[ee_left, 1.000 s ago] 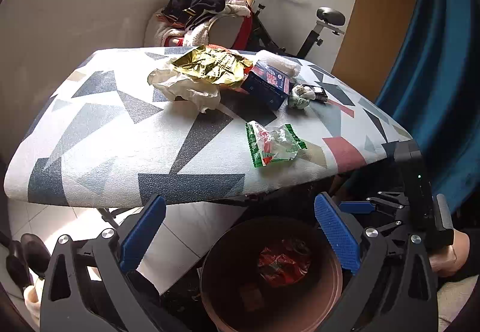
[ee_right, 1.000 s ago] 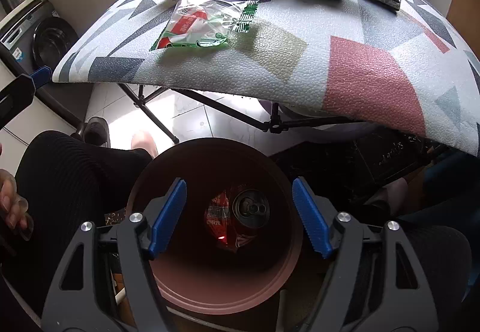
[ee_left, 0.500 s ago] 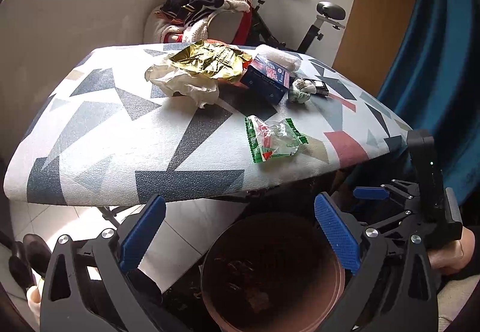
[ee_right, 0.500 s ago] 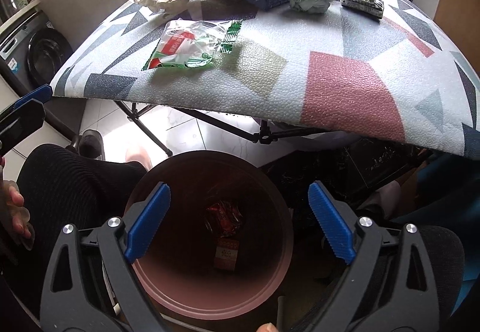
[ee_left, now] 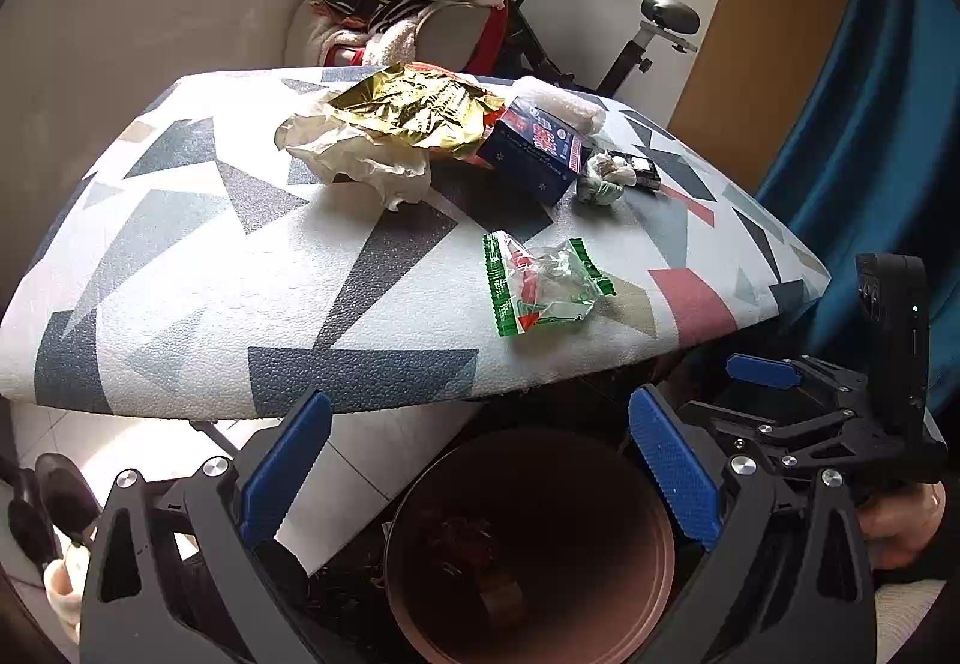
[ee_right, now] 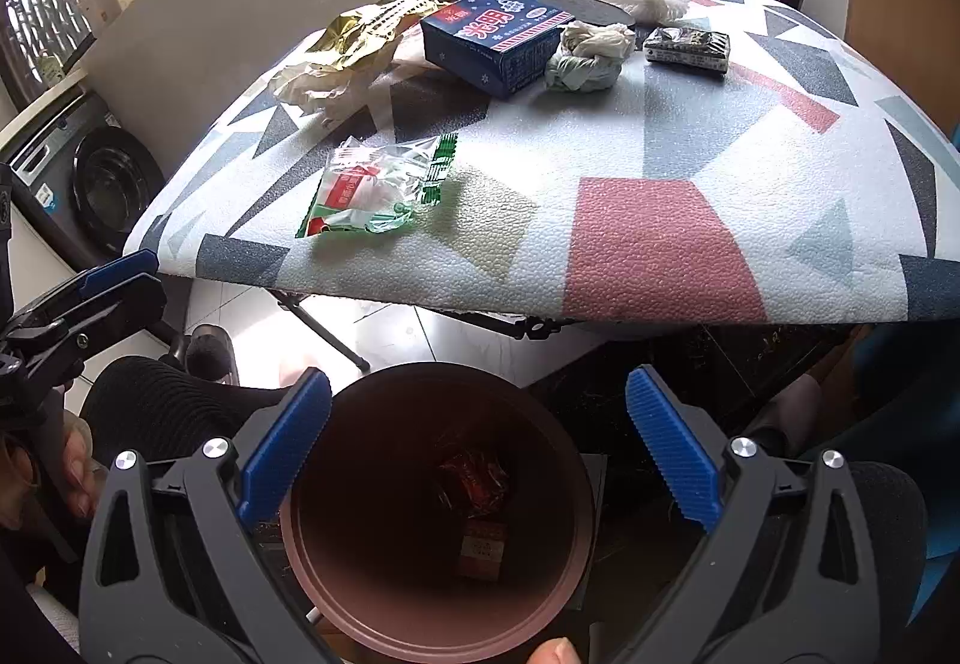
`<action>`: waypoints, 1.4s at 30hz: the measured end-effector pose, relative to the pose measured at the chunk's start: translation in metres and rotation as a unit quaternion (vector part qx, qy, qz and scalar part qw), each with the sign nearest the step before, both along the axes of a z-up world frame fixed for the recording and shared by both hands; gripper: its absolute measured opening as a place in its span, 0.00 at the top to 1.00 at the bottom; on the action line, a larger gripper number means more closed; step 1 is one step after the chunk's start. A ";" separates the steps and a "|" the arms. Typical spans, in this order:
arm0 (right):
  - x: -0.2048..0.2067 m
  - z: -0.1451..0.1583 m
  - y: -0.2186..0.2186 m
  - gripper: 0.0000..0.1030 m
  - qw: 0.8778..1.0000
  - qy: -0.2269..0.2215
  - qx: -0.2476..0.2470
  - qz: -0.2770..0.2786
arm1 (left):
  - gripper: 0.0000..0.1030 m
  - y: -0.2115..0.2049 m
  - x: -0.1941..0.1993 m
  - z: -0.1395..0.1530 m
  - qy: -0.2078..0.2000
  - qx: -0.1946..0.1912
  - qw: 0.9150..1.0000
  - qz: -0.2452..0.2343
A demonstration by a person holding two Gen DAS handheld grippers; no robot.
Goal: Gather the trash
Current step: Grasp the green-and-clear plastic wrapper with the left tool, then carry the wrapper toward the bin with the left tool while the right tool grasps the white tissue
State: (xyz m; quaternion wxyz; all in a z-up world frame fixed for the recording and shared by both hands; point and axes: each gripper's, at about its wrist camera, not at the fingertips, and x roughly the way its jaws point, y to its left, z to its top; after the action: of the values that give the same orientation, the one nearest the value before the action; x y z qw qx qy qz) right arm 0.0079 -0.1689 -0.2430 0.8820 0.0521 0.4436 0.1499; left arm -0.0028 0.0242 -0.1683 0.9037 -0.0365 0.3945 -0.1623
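My right hand-held gripper (ee_right: 478, 451) hangs over the brown bin (ee_right: 336, 598) with its jaws spread as wide as they go; they have just been opening, and nothing sits between them now. Down in the bin I can see the red crushed can (ee_right: 474, 481) lying on the bottom with a small carton beside it, so that drop looks finished to me. My left hand-held gripper (ee_left: 480, 475) is likewise spread and empty, held just above the same bin, which stands on the floor under the near edge of the tabletop (ee_left: 180, 268).

The next piece I would judge easiest is the clear green-edged wrapper (ee_right: 378, 187), which lies flat and alone near the front of the tabletop, closest to me. It is thin and slippery-looking, so I should come at it low, with one pad sliding under a puckered edge, not pressing straight down on it, and close slowly so that it bunches instead of skating away.

Farther back lie the blue box (ee_right: 495, 36), the balled-up paper wad (ee_right: 585, 57) touching it, a small dark packet (ee_right: 687, 45) off to the right, and the gold foil bag (ee_right: 366, 30) over crumpled paper. The box suits wide jaws taken across its narrow sides. I should lift clear of the table's edge before reaching out.
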 end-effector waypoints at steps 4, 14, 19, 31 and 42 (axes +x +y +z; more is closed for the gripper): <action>-0.003 0.018 -0.012 0.06 0.998 -0.059 0.024 -0.015 | 0.06 -0.006 0.017 0.002 0.009 -0.041 0.999 0.002; 0.001 0.055 -0.053 0.06 0.980 -0.184 0.041 -0.070 | 0.24 -0.026 0.093 -0.016 0.086 -0.107 0.990 0.016; 0.011 0.049 -0.067 0.06 0.981 -0.165 0.050 -0.092 | 0.31 -0.040 0.109 -0.026 0.103 -0.082 0.991 0.022; 0.066 0.051 -0.068 0.06 0.989 -0.138 0.018 -0.047 | 0.80 -0.025 0.097 -0.001 0.053 -0.050 0.997 0.022; 0.166 0.027 -0.062 0.39 0.993 -0.065 0.082 -0.058 | 0.80 0.007 0.073 0.029 0.018 -0.045 0.998 0.044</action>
State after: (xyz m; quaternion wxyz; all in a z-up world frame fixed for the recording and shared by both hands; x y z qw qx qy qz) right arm 0.1734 -0.2306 -0.2162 0.9092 0.1399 0.3675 0.1368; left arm 0.0705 0.0311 -0.1394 0.9003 -0.0975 0.4006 -0.1397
